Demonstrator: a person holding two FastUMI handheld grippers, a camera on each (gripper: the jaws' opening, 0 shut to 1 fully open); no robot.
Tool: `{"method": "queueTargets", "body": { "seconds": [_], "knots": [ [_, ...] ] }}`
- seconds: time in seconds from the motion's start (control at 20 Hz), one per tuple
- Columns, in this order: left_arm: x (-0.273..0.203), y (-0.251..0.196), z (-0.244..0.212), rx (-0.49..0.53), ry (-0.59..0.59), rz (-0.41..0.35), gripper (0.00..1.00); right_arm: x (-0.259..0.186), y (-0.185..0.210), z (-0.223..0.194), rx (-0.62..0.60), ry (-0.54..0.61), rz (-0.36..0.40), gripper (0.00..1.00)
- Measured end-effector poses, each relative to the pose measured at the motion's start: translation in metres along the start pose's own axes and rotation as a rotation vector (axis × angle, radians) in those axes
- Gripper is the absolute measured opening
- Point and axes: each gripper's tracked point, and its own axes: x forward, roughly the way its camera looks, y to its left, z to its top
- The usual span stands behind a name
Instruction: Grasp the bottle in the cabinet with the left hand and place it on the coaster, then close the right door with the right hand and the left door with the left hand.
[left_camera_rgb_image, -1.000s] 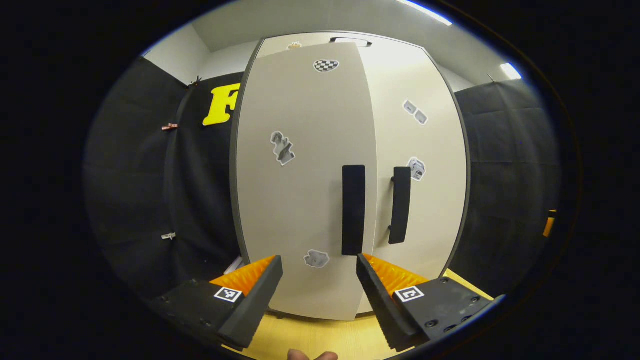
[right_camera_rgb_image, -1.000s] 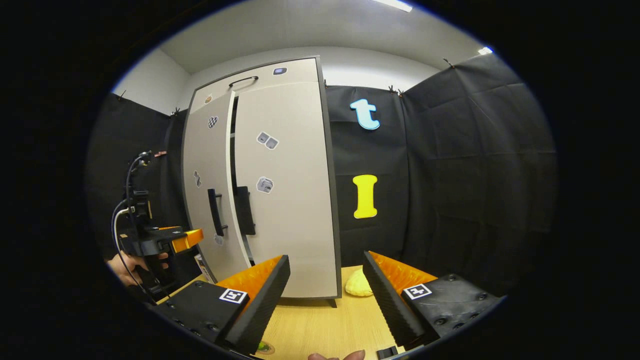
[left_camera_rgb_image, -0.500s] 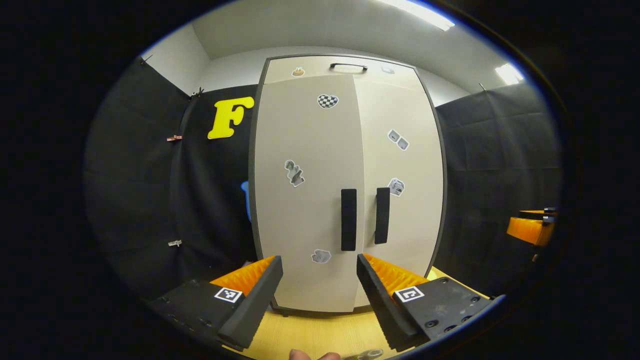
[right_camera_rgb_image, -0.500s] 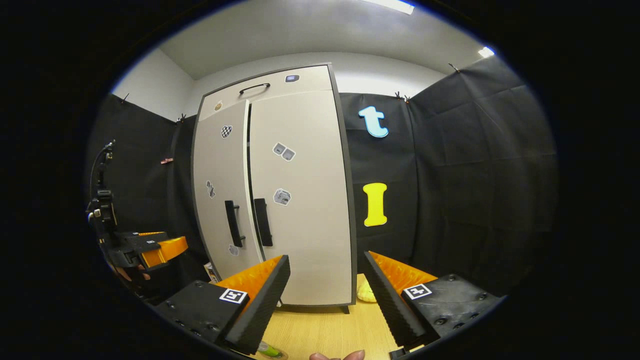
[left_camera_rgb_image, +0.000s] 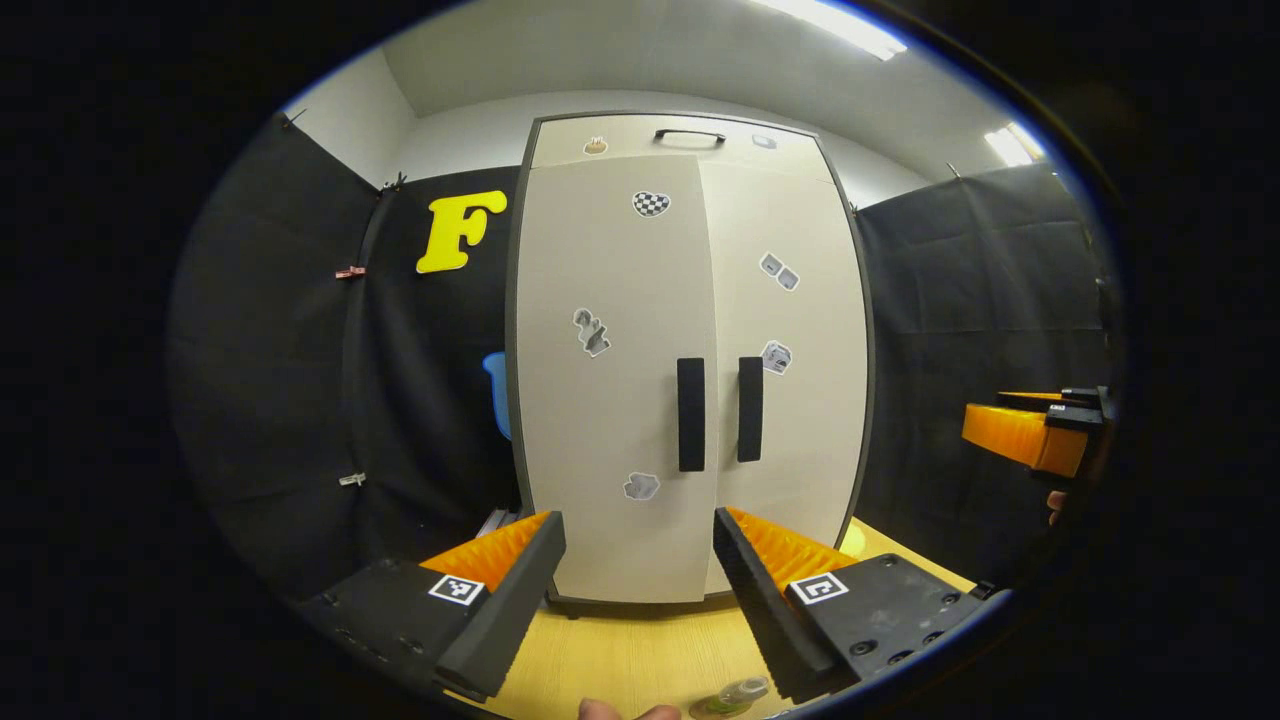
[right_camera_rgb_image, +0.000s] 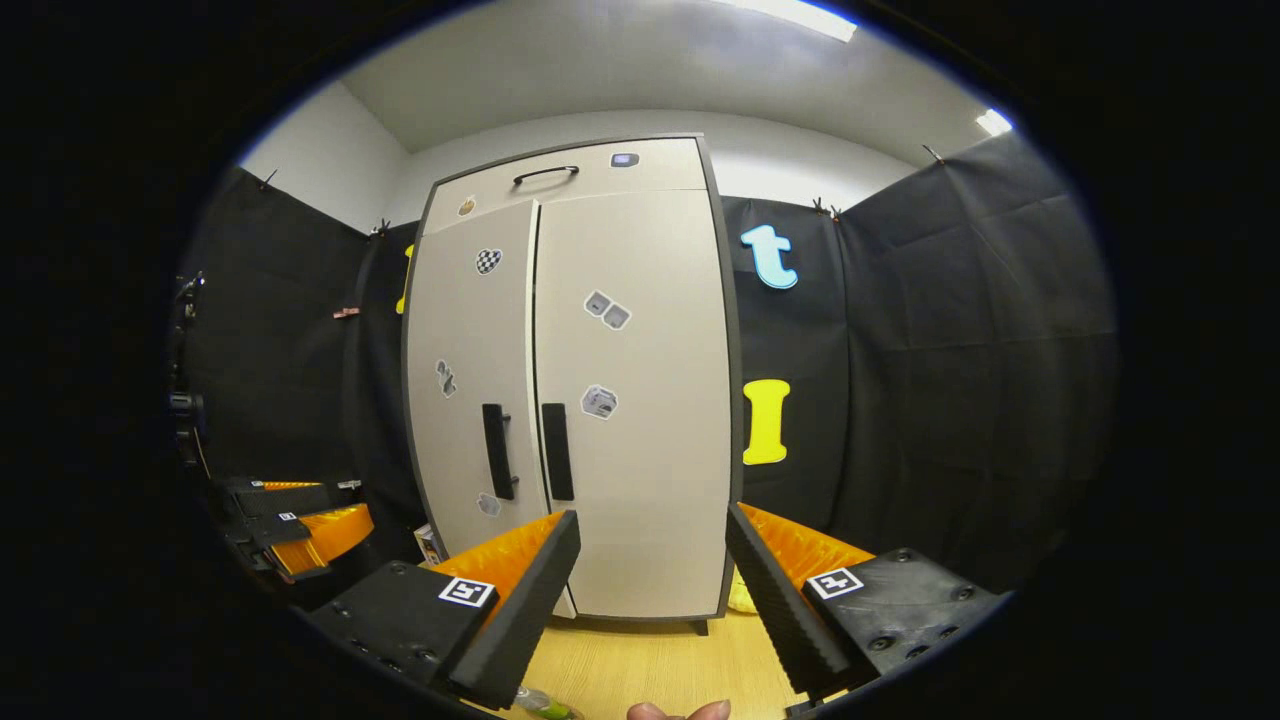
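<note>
Beige cabinet (left_camera_rgb_image: 690, 380) stands upright on the wooden table (left_camera_rgb_image: 640, 655), both doors flush. Left door (left_camera_rgb_image: 610, 400) and right door (left_camera_rgb_image: 790, 380) each carry a dark vertical handle beside the centre seam; small stickers dot the fronts.

Left gripper (left_camera_rgb_image: 638, 590): jaws spread, nothing between them, held back from the cabinet and facing the seam.

Right gripper (right_camera_rgb_image: 652, 595): jaws spread, nothing held, facing the right door from in front.

Bottle (left_camera_rgb_image: 732, 695) lies at the bottom edge of the left gripper view, on the table near the right finger; whether a coaster sits under it cannot be told. A yellow object (right_camera_rgb_image: 738, 597) rests by the cabinet's right foot.
</note>
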Motion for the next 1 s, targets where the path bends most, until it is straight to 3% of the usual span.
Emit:
{"method": "queueTargets", "body": {
  "seconds": [1.0],
  "knots": [
    [-0.006, 0.005, -0.007, -0.012, -0.004, 0.006, 0.95, 0.001, 0.017, -0.01, -0.051, 0.009, 0.0, 0.97]
  ]
}}
